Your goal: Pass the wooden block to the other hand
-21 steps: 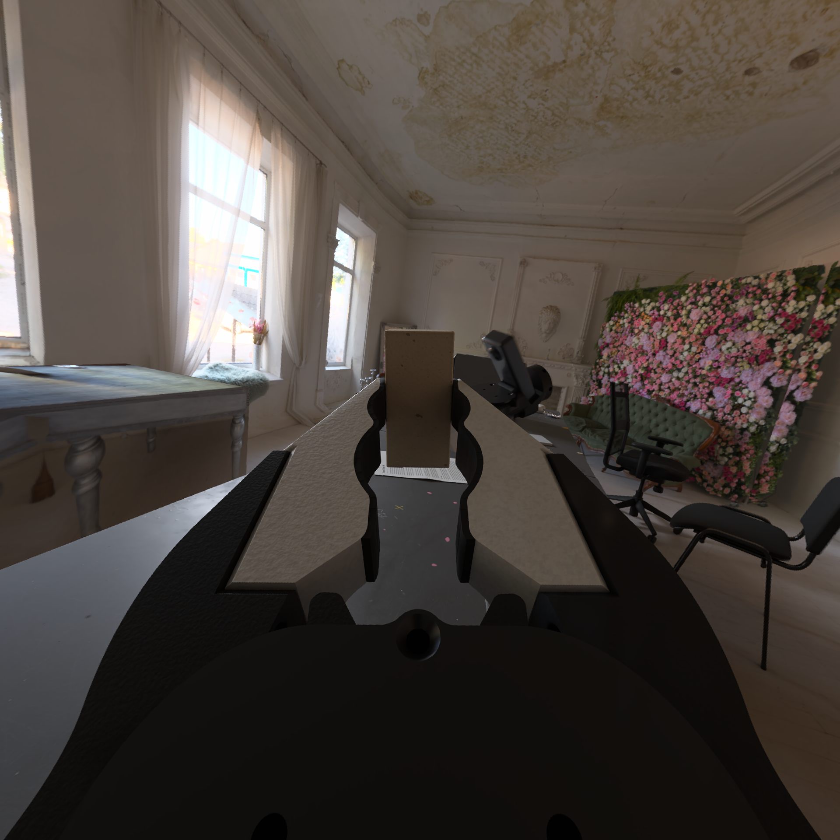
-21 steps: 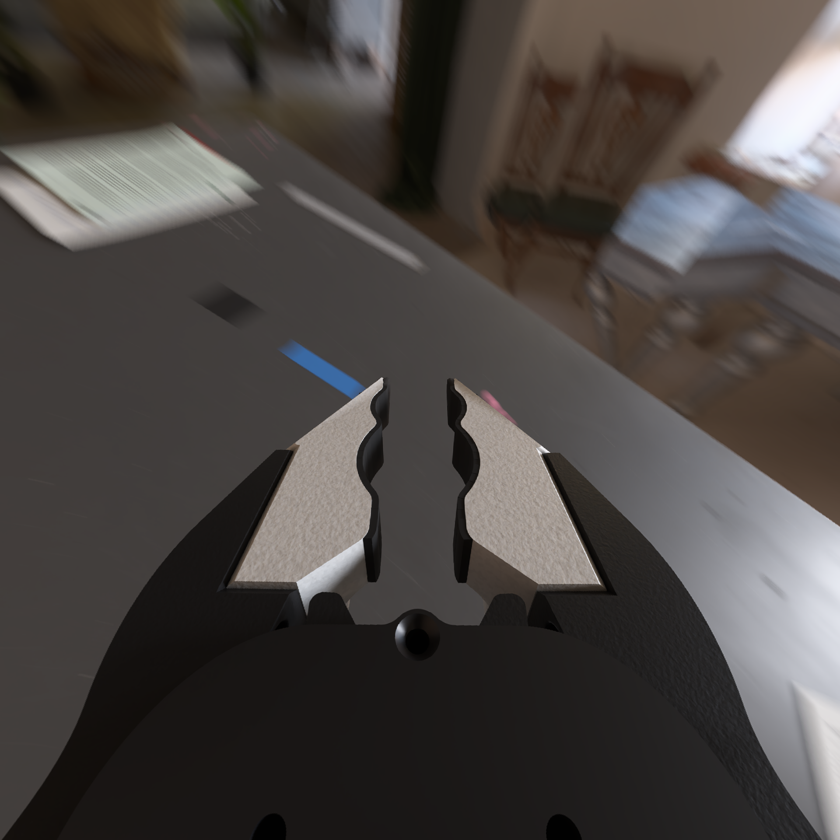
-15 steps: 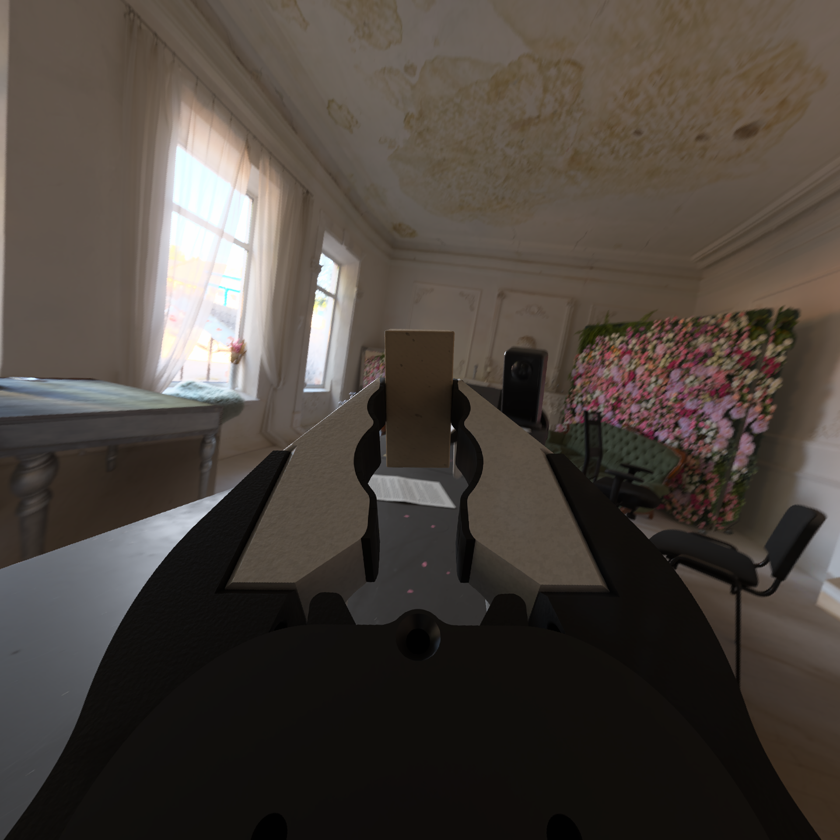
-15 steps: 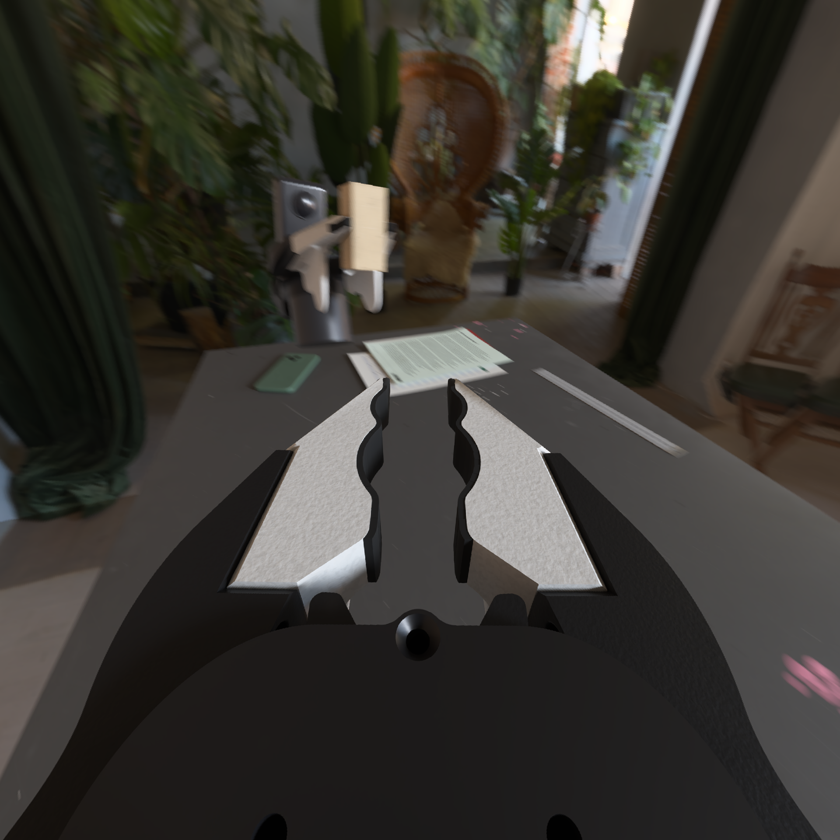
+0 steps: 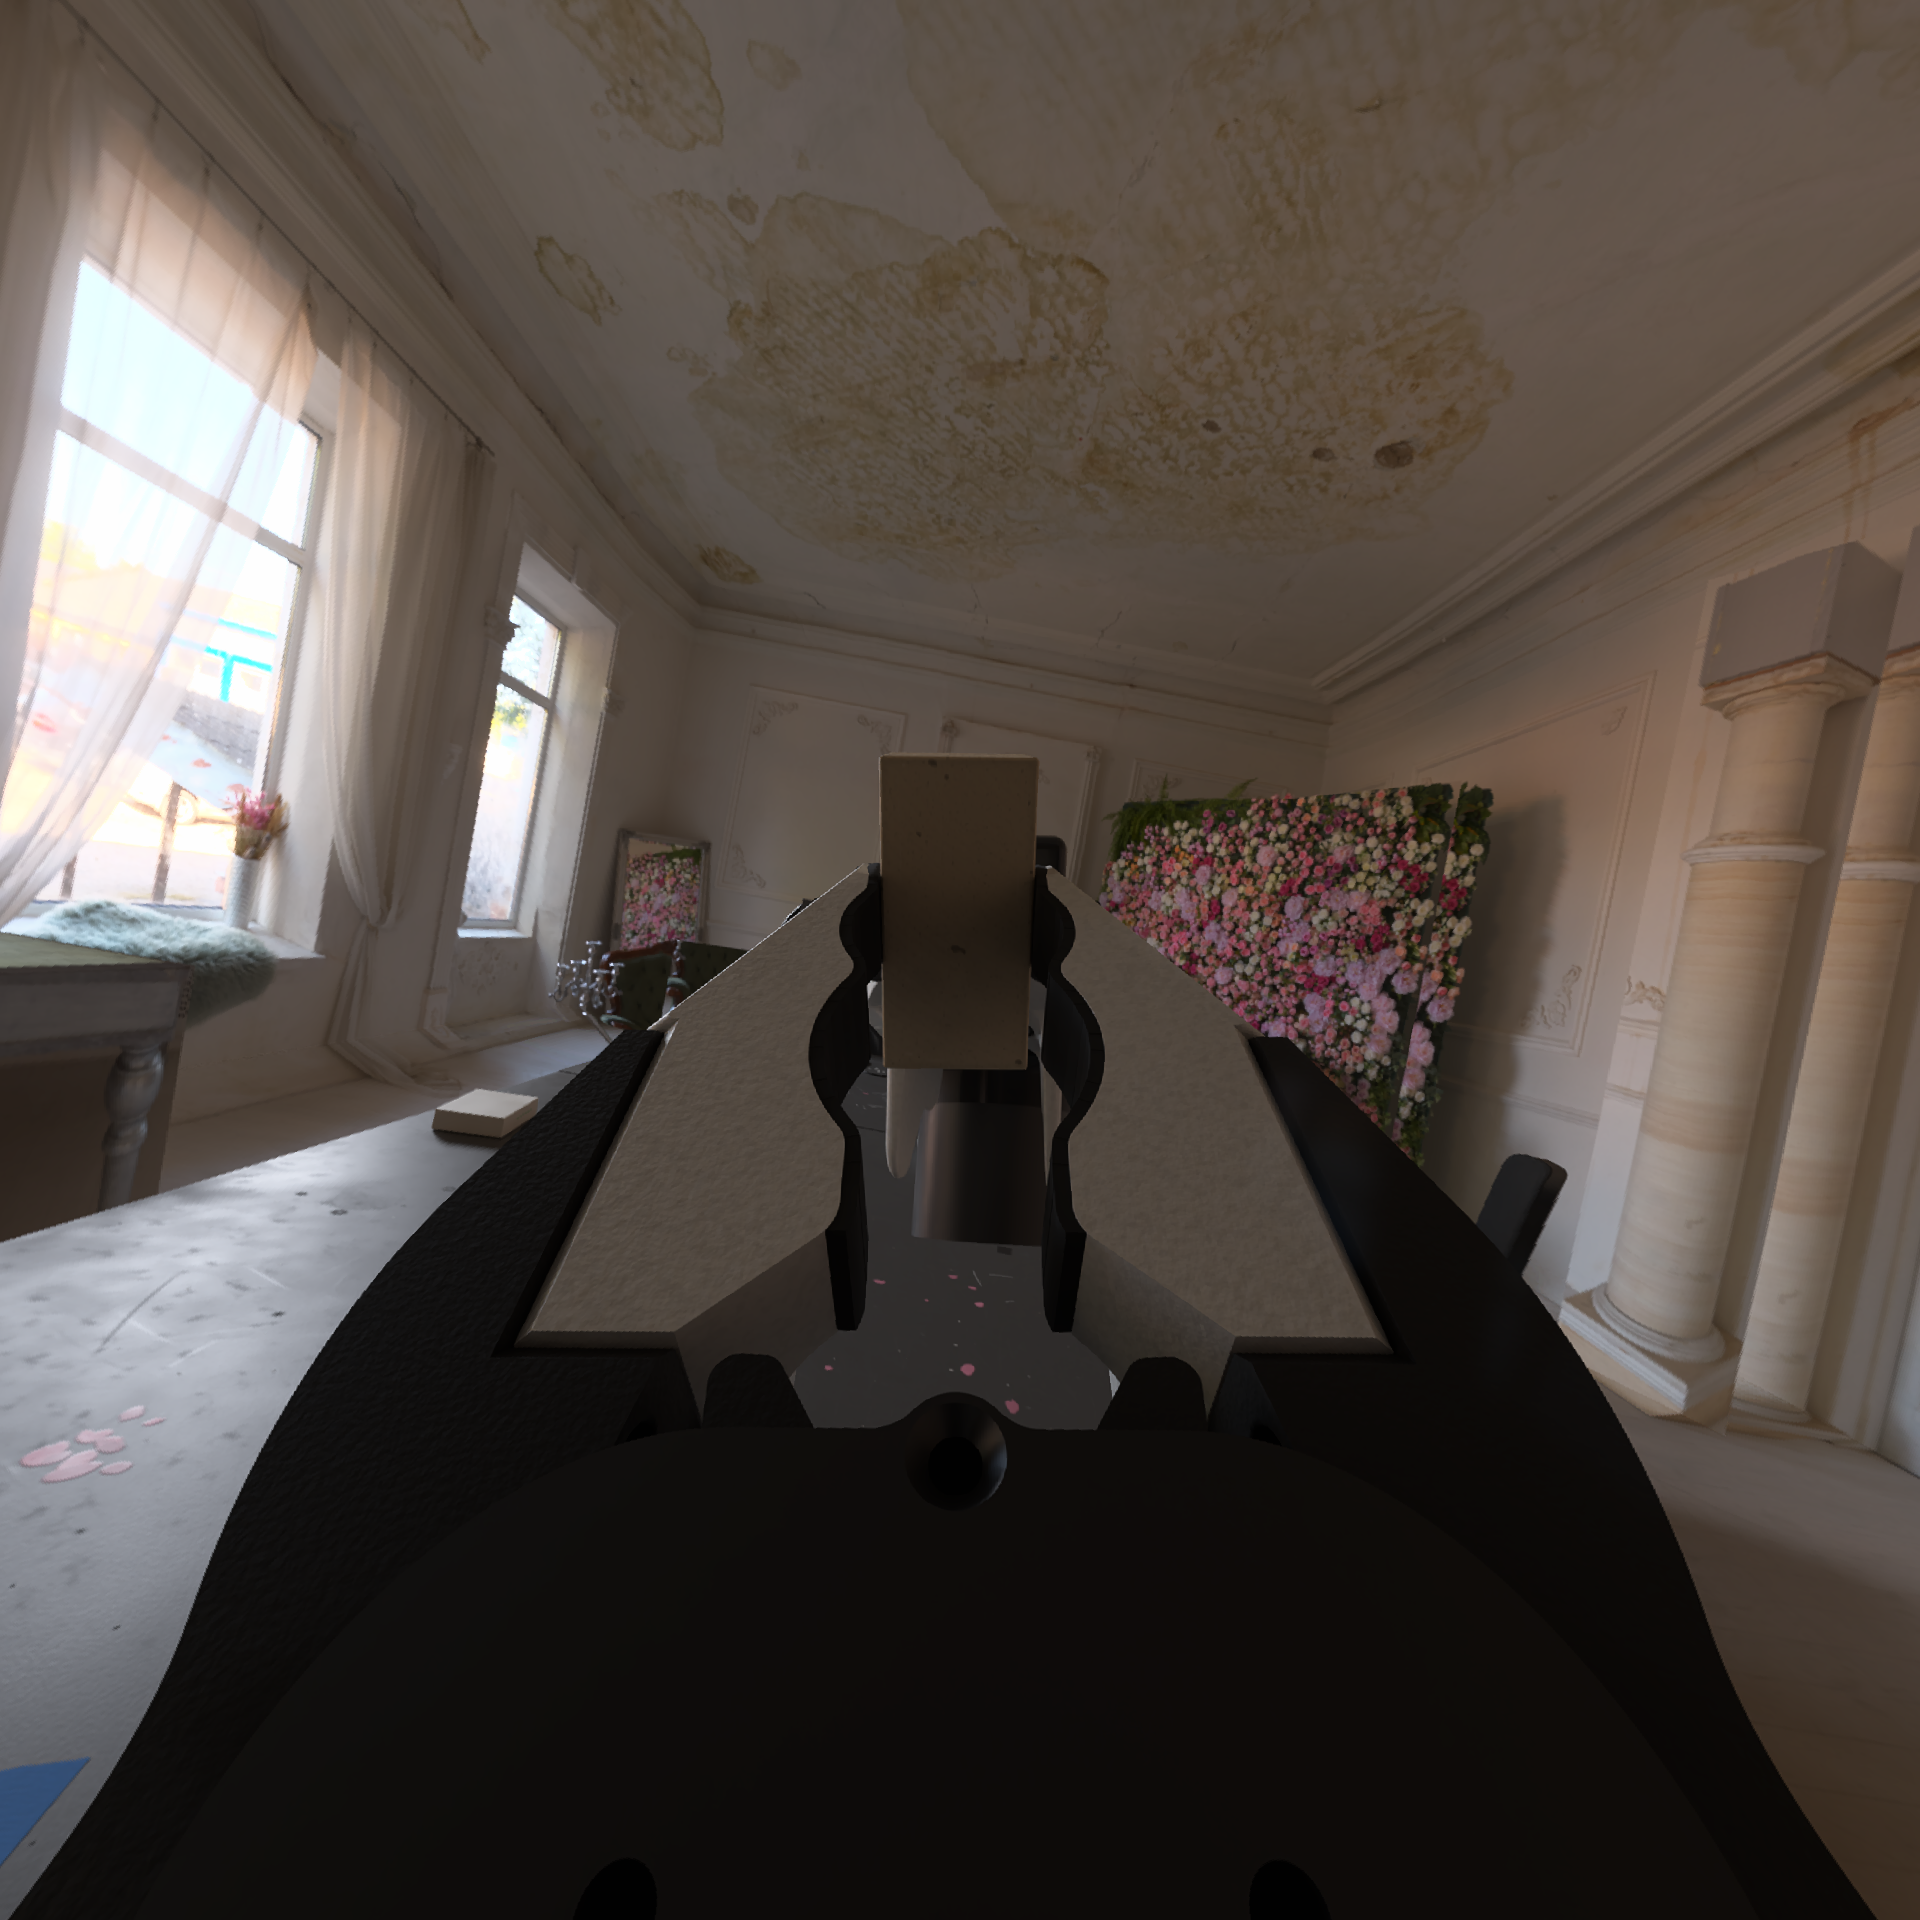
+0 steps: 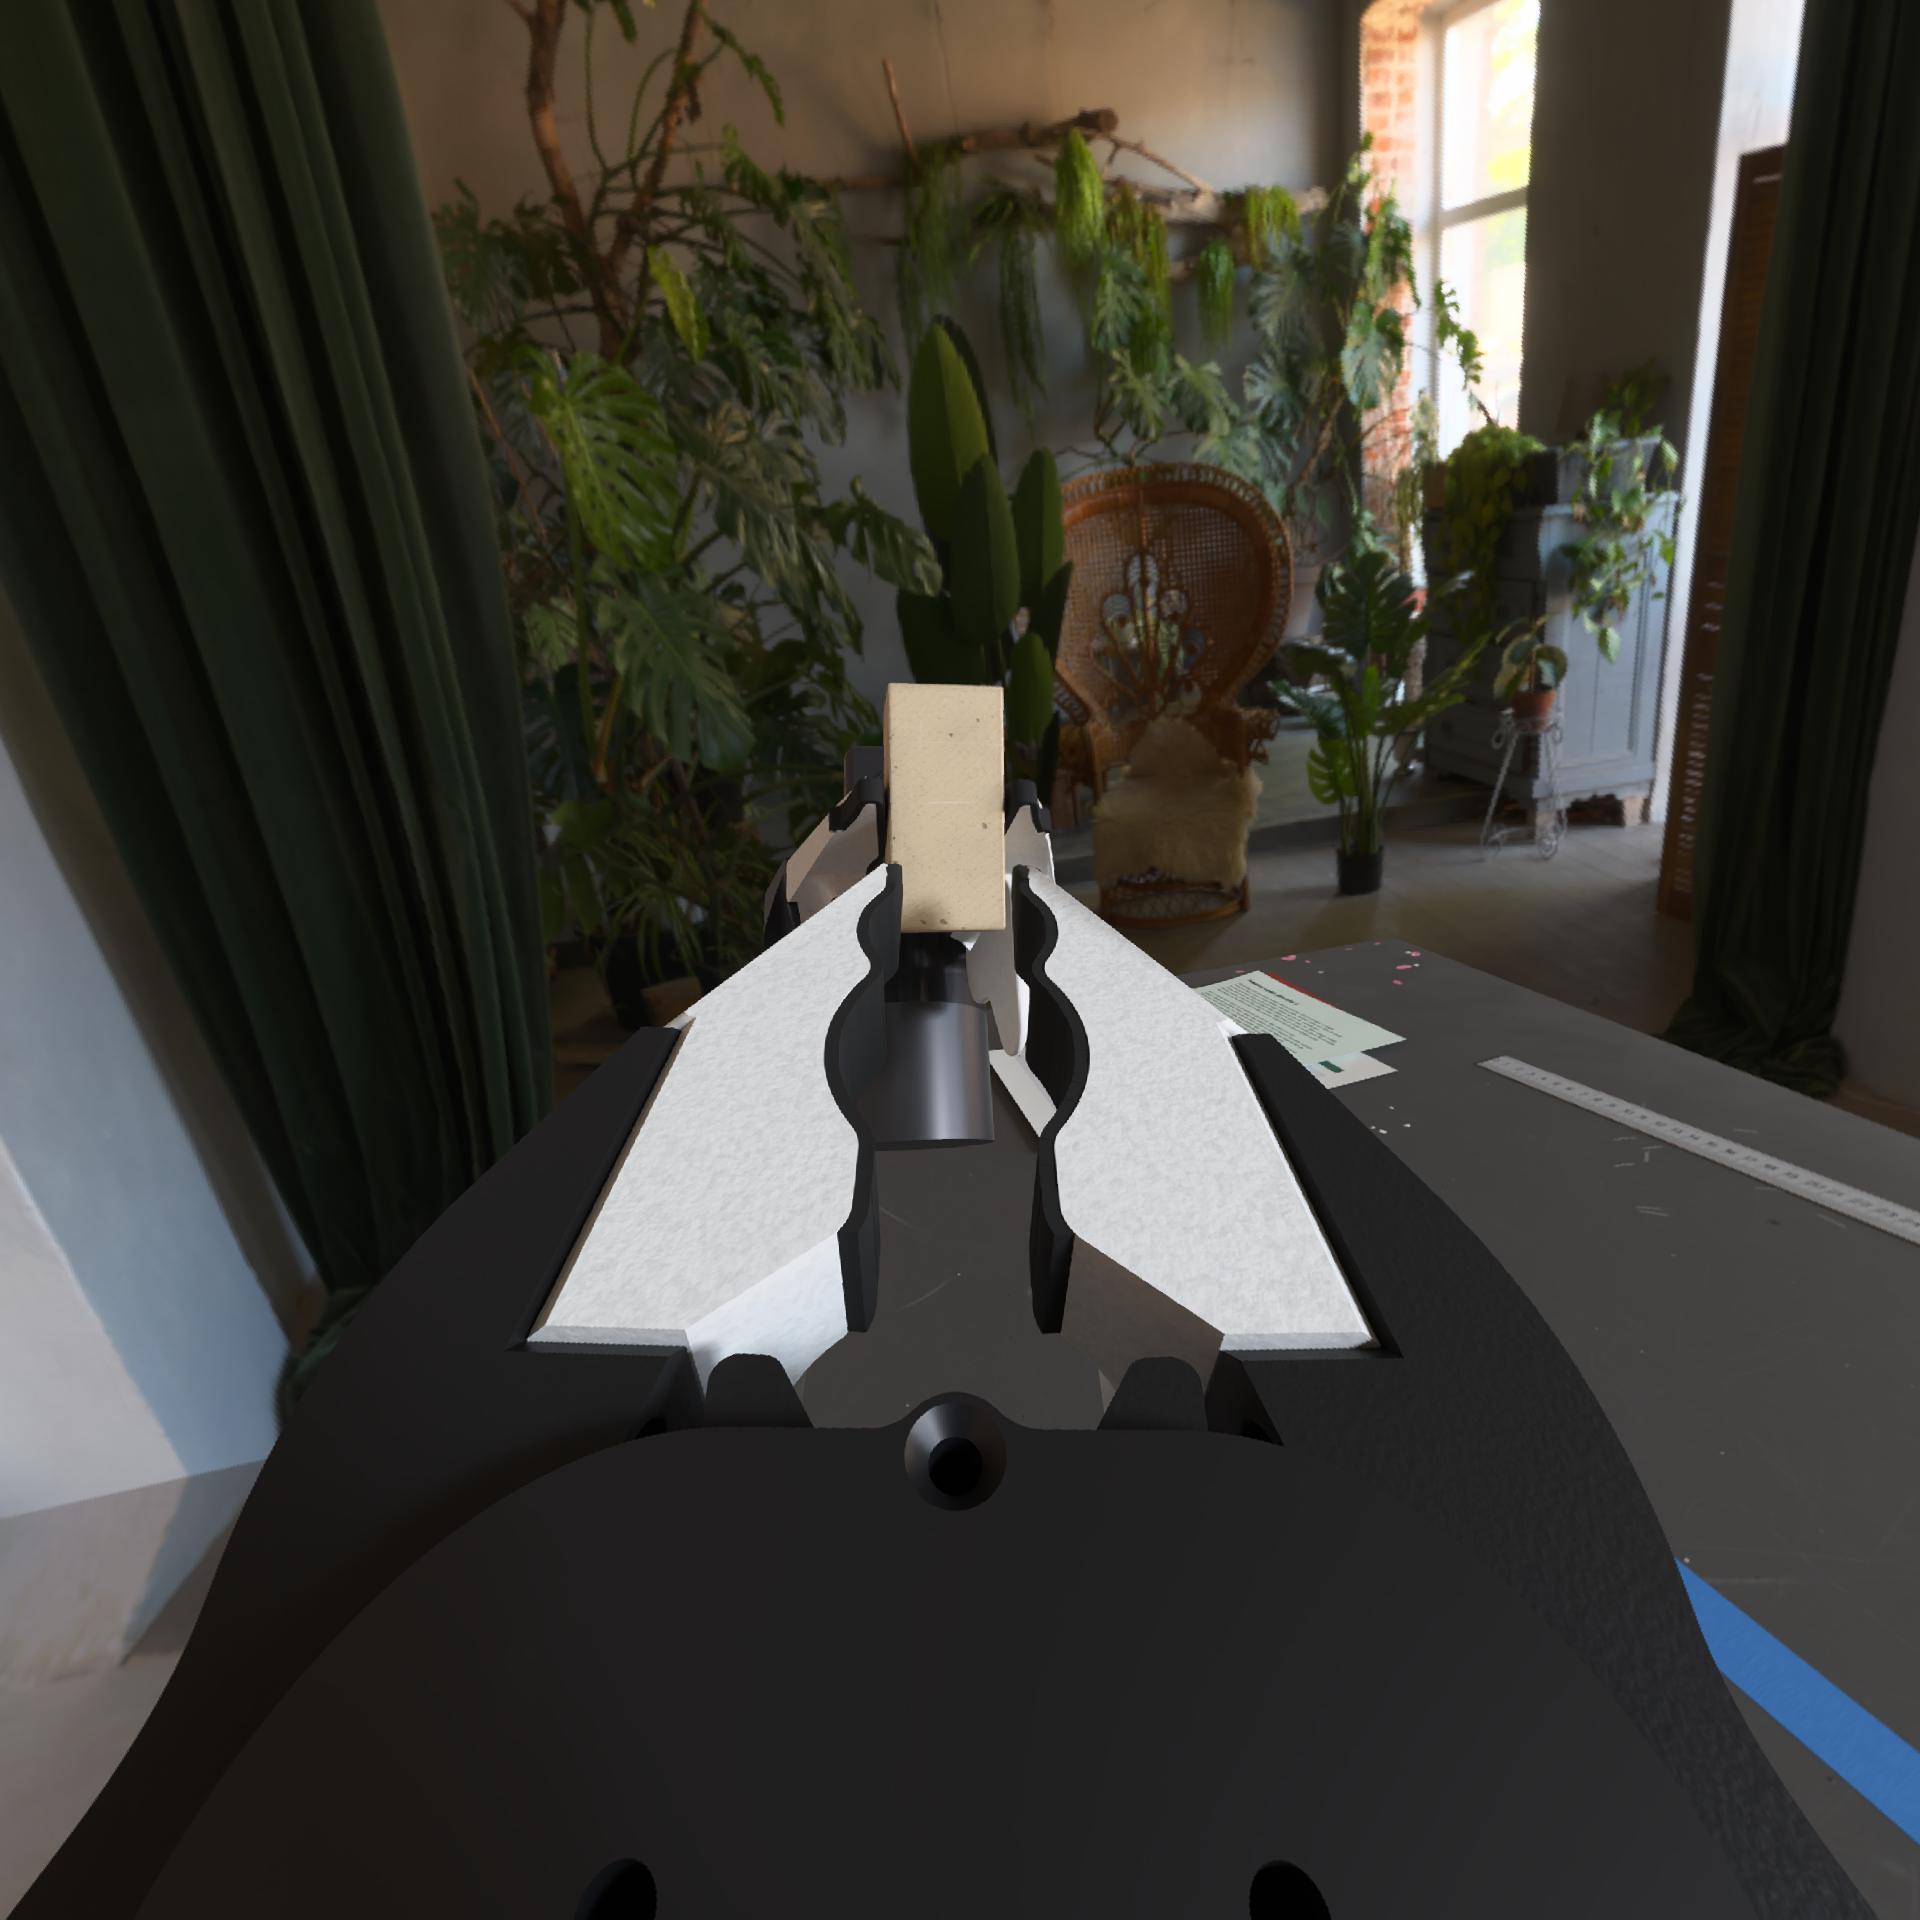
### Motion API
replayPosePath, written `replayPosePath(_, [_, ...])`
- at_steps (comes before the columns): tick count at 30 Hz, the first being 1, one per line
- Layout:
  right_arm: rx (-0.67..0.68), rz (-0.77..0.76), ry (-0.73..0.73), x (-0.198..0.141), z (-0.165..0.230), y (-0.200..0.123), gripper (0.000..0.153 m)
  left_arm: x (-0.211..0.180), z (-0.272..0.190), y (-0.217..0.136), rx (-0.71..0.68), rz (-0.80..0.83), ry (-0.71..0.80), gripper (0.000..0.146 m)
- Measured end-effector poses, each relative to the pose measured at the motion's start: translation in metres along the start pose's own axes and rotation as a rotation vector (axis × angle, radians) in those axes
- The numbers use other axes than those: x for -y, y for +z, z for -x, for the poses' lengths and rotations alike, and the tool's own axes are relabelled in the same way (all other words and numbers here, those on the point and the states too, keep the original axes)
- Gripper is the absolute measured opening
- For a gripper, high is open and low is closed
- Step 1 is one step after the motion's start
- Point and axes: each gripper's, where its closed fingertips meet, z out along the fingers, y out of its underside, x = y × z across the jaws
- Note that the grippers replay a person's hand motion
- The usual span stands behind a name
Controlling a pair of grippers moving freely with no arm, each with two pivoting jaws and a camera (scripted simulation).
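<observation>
The wooden block (image 5: 956, 914) is pale tan and stands upright, clamped between the fingertips of my left gripper (image 5: 956, 883), well above the table. My right gripper (image 6: 956, 883) is open and faces the left one head-on. In the right wrist view the block (image 6: 943, 810) shows right at my fingertips, its lower end in the gap between them, with thin slits on both sides. I cannot tell whether the pads touch it. The left gripper's white fingers (image 6: 821, 862) show behind the block. In the left wrist view the right gripper's finger (image 5: 902, 1122) and grey handle (image 5: 971, 1174) show below the block.
The dark table (image 6: 1558, 1351) lies below, with paper sheets (image 6: 1299, 1023), a long ruler (image 6: 1704, 1143) and a blue tape strip (image 6: 1818, 1714). A small pale block (image 5: 483, 1112) lies on the table to the left. Plants and curtains stand beyond.
My right gripper has swung up from looking at the table to face the left gripper and has closed in on the block. The left gripper has turned while keeping hold of the block.
</observation>
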Motion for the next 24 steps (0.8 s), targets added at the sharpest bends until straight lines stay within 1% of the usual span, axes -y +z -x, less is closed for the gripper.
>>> replayPosePath(2, [-0.009, -0.009, 0.021, 0.002, -0.003, -0.003, 0.025, -0.004, -0.001, 0.001, -0.003, 0.017, -0.006, 0.028])
replayPosePath(4, [-0.010, -0.001, 0.010, 0.003, -0.002, -0.005, 0.028, -0.006, -0.002, 0.002, -0.004, 0.023, 0.002, 0.028])
replayPosePath(6, [0.000, 0.020, -0.020, 0.003, 0.001, -0.006, 0.024, -0.007, -0.005, 0.004, -0.013, 0.021, -0.001, 0.028])
replayPosePath(8, [-0.012, 0.020, -0.052, 0.005, 0.002, -0.008, 0.017, -0.008, -0.006, 0.005, -0.023, 0.030, -0.010, 0.028])
replayPosePath(10, [-0.013, 0.036, -0.059, 0.004, 0.002, -0.009, 0.015, -0.010, -0.006, 0.005, -0.026, 0.039, -0.015, 0.028])
replayPosePath(14, [-0.007, 0.063, -0.062, 0.004, 0.002, -0.014, 0.013, -0.020, -0.003, 0.006, -0.021, 0.147, -0.019, 0.028])
replayPosePath(19, [0.010, 0.077, -0.072, 0.008, 0.005, -0.019, 0.012, -0.030, -0.006, 0.005, -0.013, 0.295, 0.076, 0.028])
replayPosePath(21, [0.018, 0.083, -0.071, 0.007, 0.006, -0.020, 0.012, -0.032, -0.007, 0.005, -0.009, 0.332, 0.101, 0.028])
replayPosePath(24, [0.019, 0.094, -0.077, 0.006, 0.007, -0.020, 0.013, -0.033, -0.008, 0.003, -0.013, 0.365, 0.100, 0.028])
